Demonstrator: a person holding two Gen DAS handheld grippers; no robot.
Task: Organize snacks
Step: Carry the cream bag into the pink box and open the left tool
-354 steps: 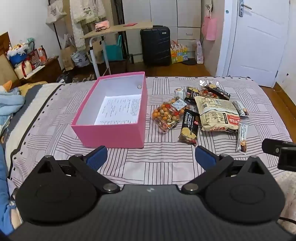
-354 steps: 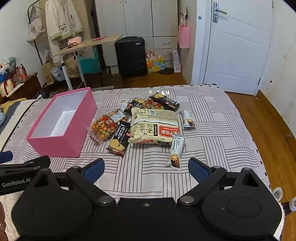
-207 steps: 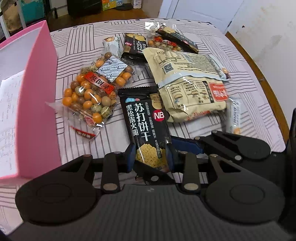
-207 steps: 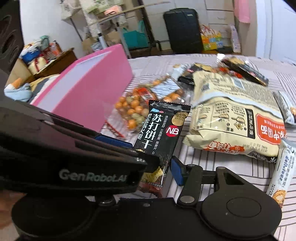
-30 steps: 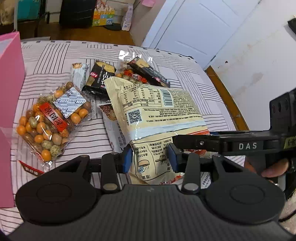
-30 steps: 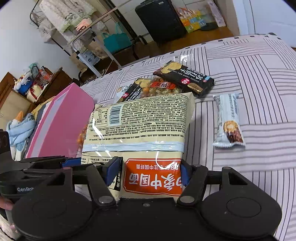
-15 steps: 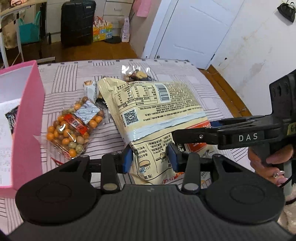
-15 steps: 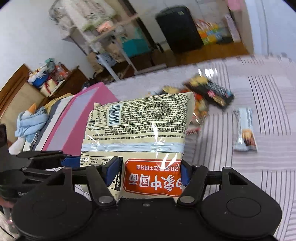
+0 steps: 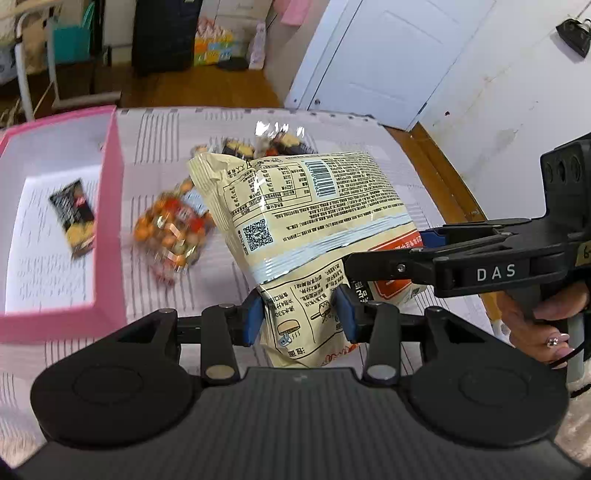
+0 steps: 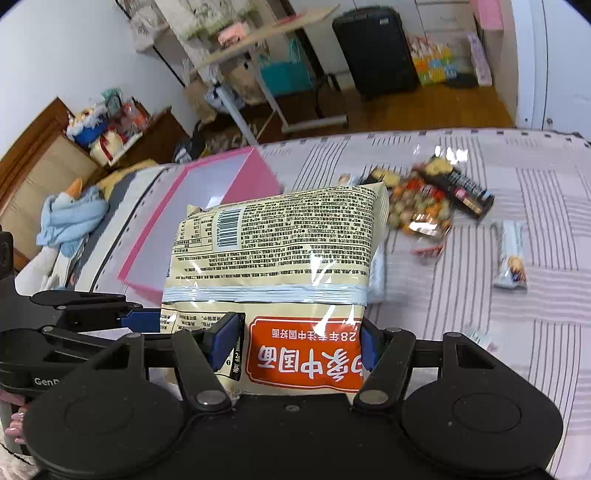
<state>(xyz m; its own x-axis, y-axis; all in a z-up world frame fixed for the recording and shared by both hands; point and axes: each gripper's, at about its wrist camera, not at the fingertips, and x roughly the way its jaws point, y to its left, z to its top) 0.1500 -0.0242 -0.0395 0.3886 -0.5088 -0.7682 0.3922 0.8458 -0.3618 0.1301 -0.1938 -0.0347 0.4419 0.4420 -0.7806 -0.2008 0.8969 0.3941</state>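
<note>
Both grippers hold one large cream noodle bag [image 9: 306, 206] in the air above the bed. My left gripper [image 9: 300, 318] is shut on its lower left corner. My right gripper [image 10: 297, 349] is shut on its red-labelled end [image 10: 306, 363]; it also shows in the left wrist view [image 9: 384, 258], coming in from the right. The pink box [image 9: 110, 236] stands to the left with a black cracker packet [image 9: 74, 218] inside. It also shows in the right wrist view [image 10: 236, 177], behind the bag.
A bag of orange nuts [image 9: 173, 232], dark packets [image 10: 461, 188] and a white bar [image 10: 511, 258] lie on the striped bedspread [image 10: 535, 332]. Beyond the bed stand a black suitcase [image 10: 376, 48], a folding table [image 10: 258, 33] and a white door [image 9: 384, 59].
The noodle bag has risen higher off the bed in both grippers and moved left toward the pink box. More of the box interior now shows.
</note>
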